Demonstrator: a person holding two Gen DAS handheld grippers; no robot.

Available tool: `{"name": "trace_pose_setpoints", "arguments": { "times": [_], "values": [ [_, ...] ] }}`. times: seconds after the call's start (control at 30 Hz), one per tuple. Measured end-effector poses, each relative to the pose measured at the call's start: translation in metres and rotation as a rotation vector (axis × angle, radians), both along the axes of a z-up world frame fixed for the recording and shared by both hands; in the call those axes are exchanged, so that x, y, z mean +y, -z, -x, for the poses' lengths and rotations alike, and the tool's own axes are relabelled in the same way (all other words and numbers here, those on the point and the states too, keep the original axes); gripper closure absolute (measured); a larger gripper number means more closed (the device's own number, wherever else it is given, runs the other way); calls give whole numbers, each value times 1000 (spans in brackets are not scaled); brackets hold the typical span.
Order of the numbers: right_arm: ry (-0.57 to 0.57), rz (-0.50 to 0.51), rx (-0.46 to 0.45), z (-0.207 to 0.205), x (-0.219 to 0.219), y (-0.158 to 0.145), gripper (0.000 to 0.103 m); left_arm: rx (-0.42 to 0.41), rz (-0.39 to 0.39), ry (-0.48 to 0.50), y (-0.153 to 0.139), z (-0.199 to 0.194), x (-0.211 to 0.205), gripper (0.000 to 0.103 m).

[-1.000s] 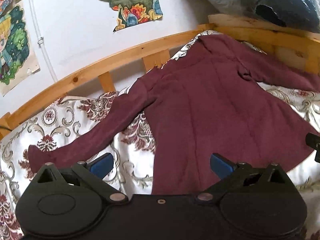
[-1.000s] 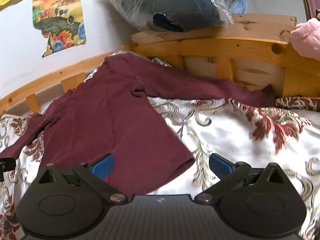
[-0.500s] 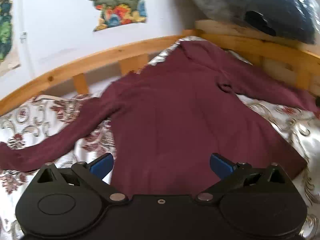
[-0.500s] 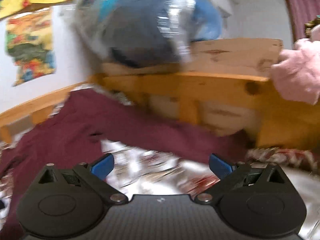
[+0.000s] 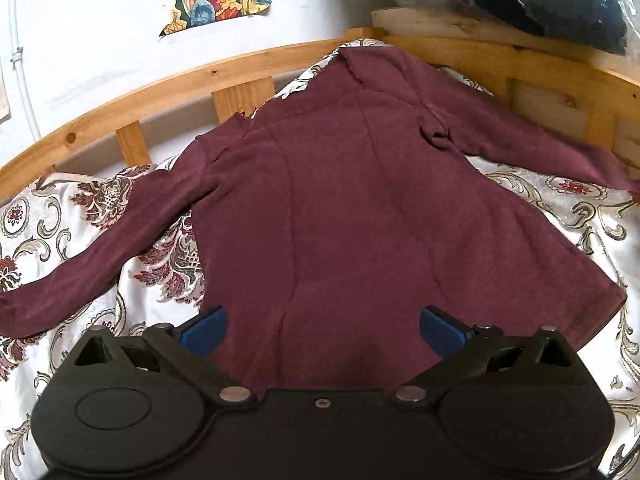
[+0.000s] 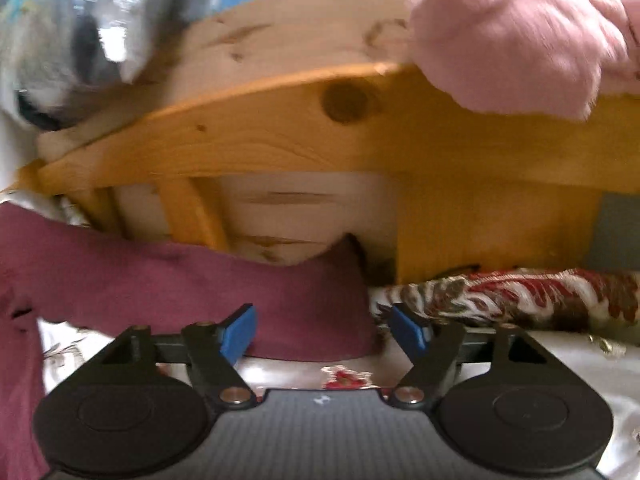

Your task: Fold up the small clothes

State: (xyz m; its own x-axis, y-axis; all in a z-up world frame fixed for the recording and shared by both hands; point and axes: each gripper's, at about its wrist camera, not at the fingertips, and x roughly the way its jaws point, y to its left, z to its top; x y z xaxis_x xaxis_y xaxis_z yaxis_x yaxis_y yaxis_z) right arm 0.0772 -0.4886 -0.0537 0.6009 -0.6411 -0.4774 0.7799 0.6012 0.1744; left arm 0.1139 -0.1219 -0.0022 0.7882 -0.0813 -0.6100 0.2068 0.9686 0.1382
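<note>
1. The maroon top point(image 5: 360, 208) lies spread flat on the patterned bed cover point(image 5: 48, 216).
2. Left gripper point(image 5: 323, 326): fingers wide over the hem.
3. Right gripper point(image 6: 324, 330): fingers closing around the sleeve end point(image 6: 320, 300), not yet pressing.

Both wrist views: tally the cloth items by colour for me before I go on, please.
Maroon: 1, the long-sleeved top spread flat, its sleeve cuff between the closing right claw pads, not yet pinched.
Pink: 1, a fuzzy item draped on the wooden rail.
White floral: 1, the bedspread.
Total: 3
</note>
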Motion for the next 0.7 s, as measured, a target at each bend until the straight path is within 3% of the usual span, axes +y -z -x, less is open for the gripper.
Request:
{"name": "trace_pose_setpoints", "arguments": {
  "times": [0.07, 0.17, 0.2, 0.23, 0.33, 0.5, 0.7],
  "values": [
    [33, -9, 5, -1, -2, 5, 37, 21, 15, -5, 2, -1, 1, 1],
    [53, -8, 25, -7, -5, 11, 56, 37, 30, -3, 2, 0, 2, 1],
    [53, -16, 31, -10, -8, 13, 71, 32, 24, -1, 2, 0, 1, 1],
    [58, -22, 35, -11, -10, 15, 78, 26, 18, 1, 1, 1, 1, 1],
    [55, -23, 4, -8, -13, 17, 88, 3, 8, 7, -2, 4, 1, 1],
    [15, 74, -10, -8, 0, 7, 97, 4, 15, -3, -5, 3, 2, 1],
    [-47, 187, -8, -9, 19, -9, 98, -7, 9, -24, -11, -3, 10, 1]
  ]
}}
